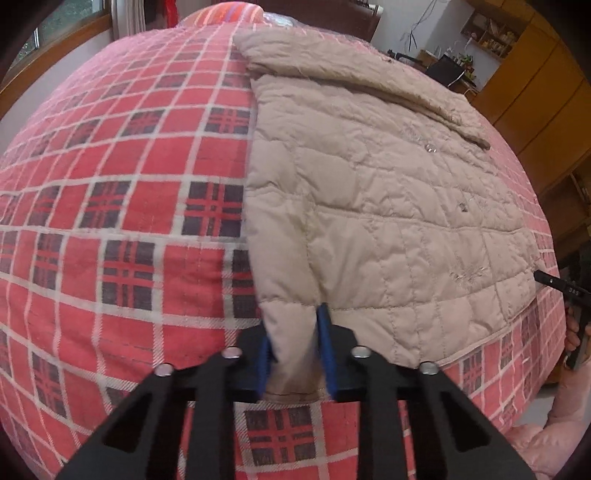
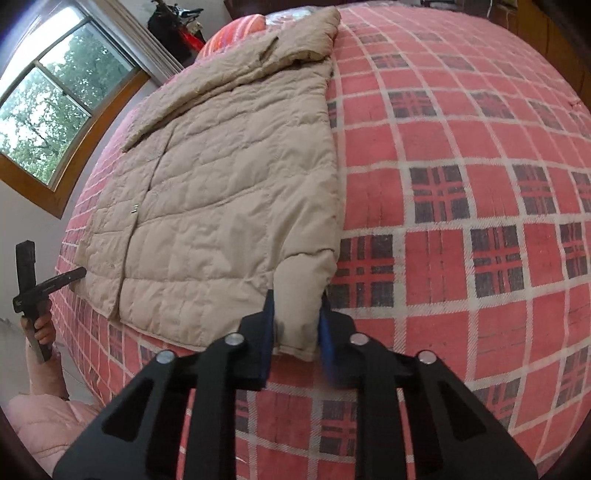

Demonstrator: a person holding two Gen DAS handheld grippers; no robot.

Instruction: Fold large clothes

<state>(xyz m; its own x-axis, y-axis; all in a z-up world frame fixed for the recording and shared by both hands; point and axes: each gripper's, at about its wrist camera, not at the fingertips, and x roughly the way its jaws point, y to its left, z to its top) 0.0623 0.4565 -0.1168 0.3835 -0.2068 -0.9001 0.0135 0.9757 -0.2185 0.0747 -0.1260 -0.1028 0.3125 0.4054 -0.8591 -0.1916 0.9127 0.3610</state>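
A beige quilted coat [image 1: 369, 184] [image 2: 221, 184] lies spread flat on a bed with a red plaid cover [image 1: 129, 221] [image 2: 461, 184], collar at the far end. My left gripper [image 1: 295, 350] sits at the near left hem corner, with puffy fabric pinched between its blue pads [image 1: 327, 347]. My right gripper [image 2: 295, 325] is shut the same way on the near right hem corner. Each gripper also shows in the other's view, at the coat's opposite corner: the right gripper [image 1: 543, 277] and the left gripper [image 2: 79, 274].
A red striped pillow [image 1: 229, 11] lies at the head of the bed. A window [image 2: 48, 110] is on the left wall, wooden cabinets [image 1: 535, 81] and a cluttered desk [image 1: 443, 66] on the right. A person's pink sleeve [image 2: 37, 417] is at the bed's foot.
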